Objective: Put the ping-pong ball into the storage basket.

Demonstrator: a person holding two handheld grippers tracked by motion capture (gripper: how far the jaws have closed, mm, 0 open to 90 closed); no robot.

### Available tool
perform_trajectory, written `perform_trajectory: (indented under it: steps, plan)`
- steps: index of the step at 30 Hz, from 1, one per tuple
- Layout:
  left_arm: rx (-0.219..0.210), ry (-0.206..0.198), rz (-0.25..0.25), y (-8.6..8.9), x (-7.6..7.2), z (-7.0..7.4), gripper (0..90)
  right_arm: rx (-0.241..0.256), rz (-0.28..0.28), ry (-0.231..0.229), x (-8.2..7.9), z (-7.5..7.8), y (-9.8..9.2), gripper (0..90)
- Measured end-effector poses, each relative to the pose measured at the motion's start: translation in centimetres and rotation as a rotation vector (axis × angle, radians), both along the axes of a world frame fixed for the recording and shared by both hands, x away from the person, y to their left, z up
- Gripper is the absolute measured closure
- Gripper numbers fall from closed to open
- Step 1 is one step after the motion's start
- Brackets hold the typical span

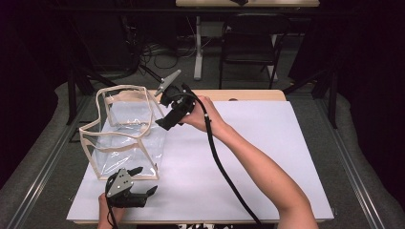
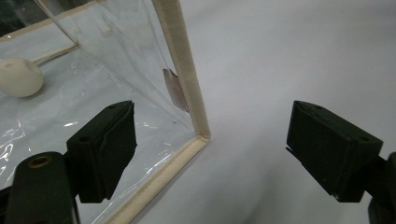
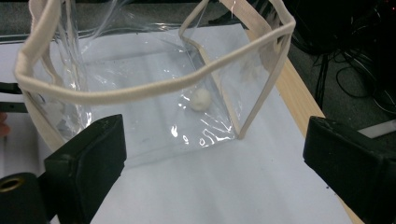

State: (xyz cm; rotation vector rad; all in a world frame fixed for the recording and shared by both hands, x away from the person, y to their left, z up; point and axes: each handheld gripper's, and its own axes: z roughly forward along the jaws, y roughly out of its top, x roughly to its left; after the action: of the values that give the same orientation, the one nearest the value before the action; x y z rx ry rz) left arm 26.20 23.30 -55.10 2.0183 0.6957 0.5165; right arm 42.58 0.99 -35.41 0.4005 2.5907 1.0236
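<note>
The table (image 1: 267, 157), covered by a pale sheet with a wooden edge at the far side, fills the middle of the high view; dark curtains, a folding chair (image 1: 248, 38) and loose cables occupy the upper part of the frame.

The clear bag (image 1: 125, 131) stands open at left of centre in the high view, its cream fabric trim outlining the rim and seams. Judgement: it is light, soft and easily collapsed; the transparent panels look slick and crease under pressure, so the stitched trim is the sound place to take hold (the rim band nearest each claw, or a vertical corner seam).

The right claw (image 1: 168, 118) hangs at the bag's upper right rim, apart from it, jaws spread wide with nothing between them; in the right gripper view the rim band (image 3: 140, 91) lies just ahead of the jaws.

The left claw (image 1: 138, 183) sits at lower left of the high view, beside the bag's near bottom corner, jaws likewise wide and empty. In the left gripper view the corner seam (image 2: 187, 88) rises between the jaws without touching either.

A small white ball (image 3: 201, 99) rests on the bag's floor, near the far wall. Judgement: it would roll freely if the bag is tipped.
</note>
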Motion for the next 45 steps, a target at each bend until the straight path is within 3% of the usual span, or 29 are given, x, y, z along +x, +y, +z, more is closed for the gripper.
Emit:
perform_trajectory:
  steps: [34,45]
  plan:
    - [0.001,0.001,-0.004,-0.1,0.0,0.0,16.1,-0.059,-0.109,0.071,-0.8,-7.1,-8.1,3.3]
    - [0.002,0.001,-0.006,-0.1,0.1,0.0,16.1,-0.054,-0.152,0.100,-1.3,-9.1,-11.2,3.3]
